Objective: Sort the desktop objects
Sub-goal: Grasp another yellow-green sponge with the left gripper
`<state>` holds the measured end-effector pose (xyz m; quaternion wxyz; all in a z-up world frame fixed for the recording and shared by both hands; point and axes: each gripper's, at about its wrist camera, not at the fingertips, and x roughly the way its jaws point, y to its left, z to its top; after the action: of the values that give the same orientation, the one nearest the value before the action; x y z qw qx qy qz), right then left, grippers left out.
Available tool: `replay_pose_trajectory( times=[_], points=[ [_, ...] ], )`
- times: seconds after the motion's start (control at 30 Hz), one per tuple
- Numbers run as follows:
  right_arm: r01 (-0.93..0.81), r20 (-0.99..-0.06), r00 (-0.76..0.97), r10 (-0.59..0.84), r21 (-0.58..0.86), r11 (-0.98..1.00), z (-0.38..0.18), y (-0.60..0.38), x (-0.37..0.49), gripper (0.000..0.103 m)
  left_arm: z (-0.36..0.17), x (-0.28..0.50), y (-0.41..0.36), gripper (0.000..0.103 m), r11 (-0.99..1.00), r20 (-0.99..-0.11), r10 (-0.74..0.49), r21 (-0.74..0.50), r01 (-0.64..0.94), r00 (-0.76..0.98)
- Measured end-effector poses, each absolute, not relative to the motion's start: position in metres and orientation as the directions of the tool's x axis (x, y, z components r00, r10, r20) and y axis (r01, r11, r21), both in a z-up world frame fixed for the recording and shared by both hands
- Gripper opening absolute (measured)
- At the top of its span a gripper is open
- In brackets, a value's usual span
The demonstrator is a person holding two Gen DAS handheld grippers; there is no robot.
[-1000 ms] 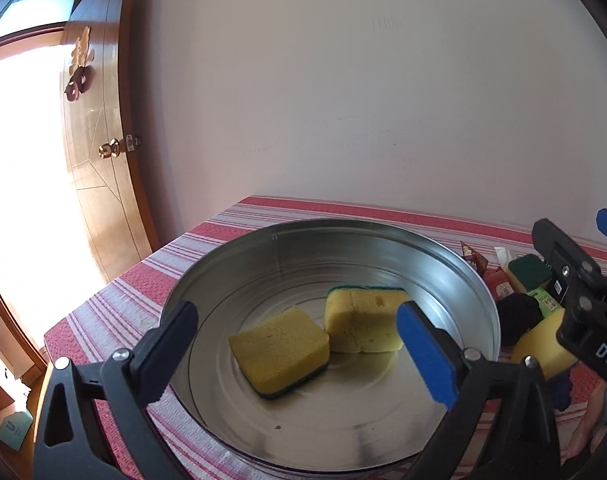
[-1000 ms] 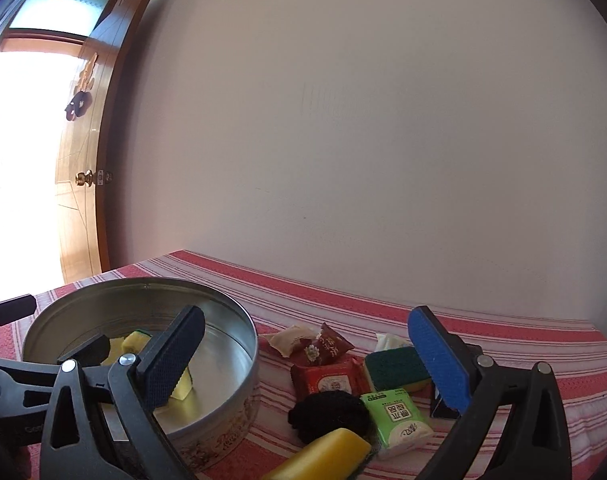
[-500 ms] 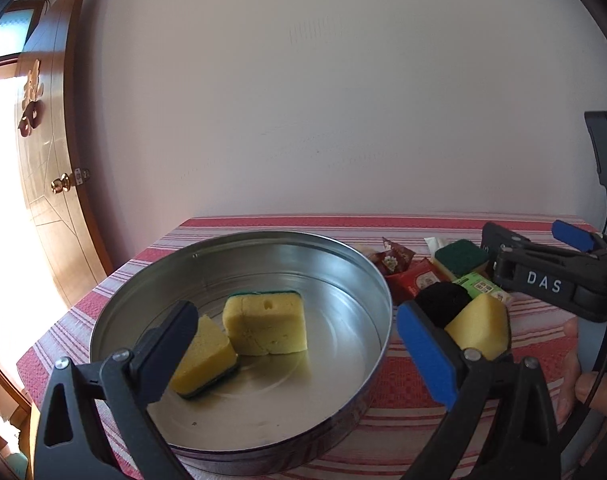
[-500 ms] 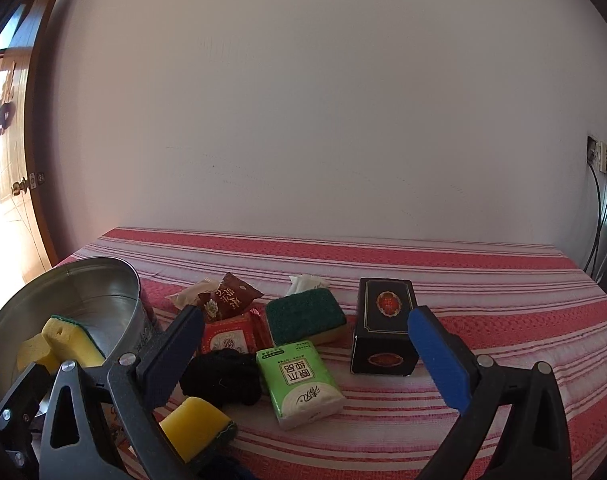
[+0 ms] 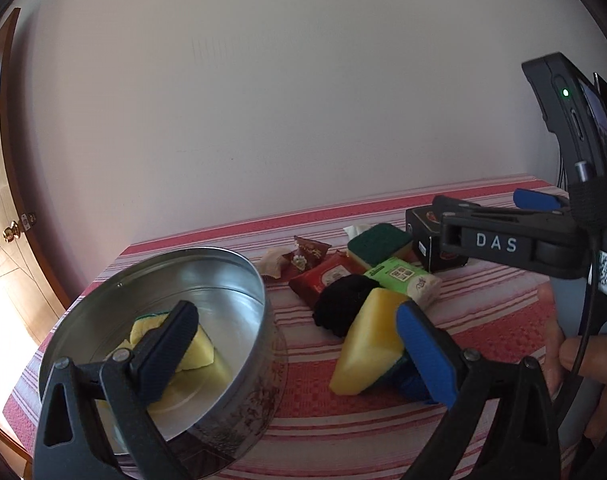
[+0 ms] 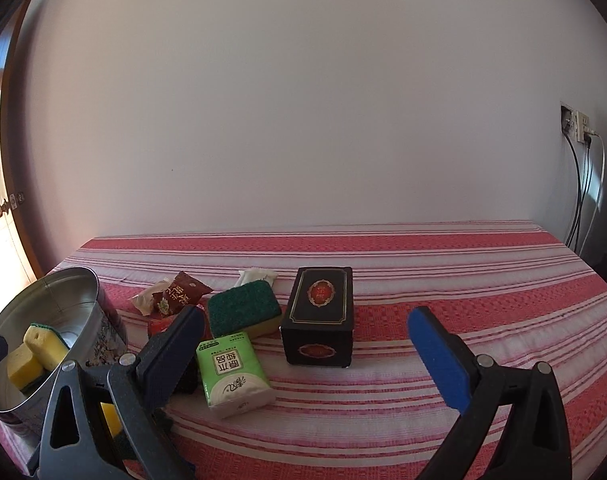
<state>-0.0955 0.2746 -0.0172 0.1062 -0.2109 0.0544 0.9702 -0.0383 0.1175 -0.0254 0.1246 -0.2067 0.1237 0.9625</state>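
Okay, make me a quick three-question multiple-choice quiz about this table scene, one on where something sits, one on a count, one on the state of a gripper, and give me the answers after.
1. Where does the black box stand?
A. inside the tin
B. on the striped cloth, right of the green-topped sponge
C. on top of the tissue pack

2. How many yellow sponges lie in the round metal tin?
A. none
B. two
C. five

3. What is the state of the right gripper?
A. open and holding nothing
B. shut on the tissue pack
C. shut on the black box

Answers:
1 B: the right wrist view shows it on the red striped cloth beside that sponge.
2 B: two yellow sponges show inside the tin.
3 A: its fingers stand wide apart with only cloth and objects far beyond them.
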Motion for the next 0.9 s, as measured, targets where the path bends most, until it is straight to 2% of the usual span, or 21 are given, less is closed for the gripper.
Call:
replay_pose_trajectory(
  times=[0.07,0.33,0.53,0.63,0.7,0.73,0.77,0.8,0.9],
  points=[
    [-0.247,-0.418,-0.886,0.2,0.06,-0.967,-0.017,0.282,-0.092,0.103,-0.027,-0.042,0.126,0.097,-0.93,-0.441,0.212,0.184,-0.319,-0.872],
    [-0.305,-0.427,-0.877,0.22,0.141,-0.942,-0.016,0.315,-0.077,0.103,-0.04,-0.068,0.158,0.097,-0.907,-0.52,0.23,0.192,-0.375,-0.822],
    [-0.315,-0.42,-0.881,0.219,0.174,-0.933,-0.016,0.322,-0.078,0.103,-0.059,-0.103,0.172,0.08,-0.911,-0.663,0.205,0.138,-0.388,-0.72],
    [-0.313,-0.414,-0.884,0.216,0.181,-0.932,-0.015,0.322,-0.077,0.103,-0.058,-0.106,0.173,0.072,-0.915,-0.656,0.194,0.149,-0.376,-0.73],
    [-0.31,-0.42,-0.883,0.21,0.184,-0.933,-0.016,0.322,-0.078,0.103,-0.056,-0.106,0.168,0.062,-0.925,-0.642,0.182,0.143,-0.351,-0.744],
    [-0.308,-0.422,-0.883,0.208,0.186,-0.933,-0.016,0.323,-0.078,0.103,-0.054,-0.104,0.165,0.054,-0.929,-0.632,0.185,0.138,-0.344,-0.753],
    [-0.307,-0.423,-0.883,0.206,0.187,-0.933,-0.016,0.323,-0.078,0.103,-0.053,-0.102,0.164,0.04,-0.928,-0.625,0.192,0.135,-0.347,-0.757],
    [-0.307,-0.422,-0.883,0.205,0.189,-0.933,-0.016,0.324,-0.078,0.103,-0.053,-0.102,0.166,0.033,-0.92,-0.637,0.212,0.126,-0.372,-0.741],
    [-0.308,-0.417,-0.885,0.208,0.189,-0.932,-0.017,0.324,-0.077,0.103,-0.057,-0.103,0.173,0.033,-0.911,-0.653,0.193,0.159,-0.381,-0.733]
  ],
)
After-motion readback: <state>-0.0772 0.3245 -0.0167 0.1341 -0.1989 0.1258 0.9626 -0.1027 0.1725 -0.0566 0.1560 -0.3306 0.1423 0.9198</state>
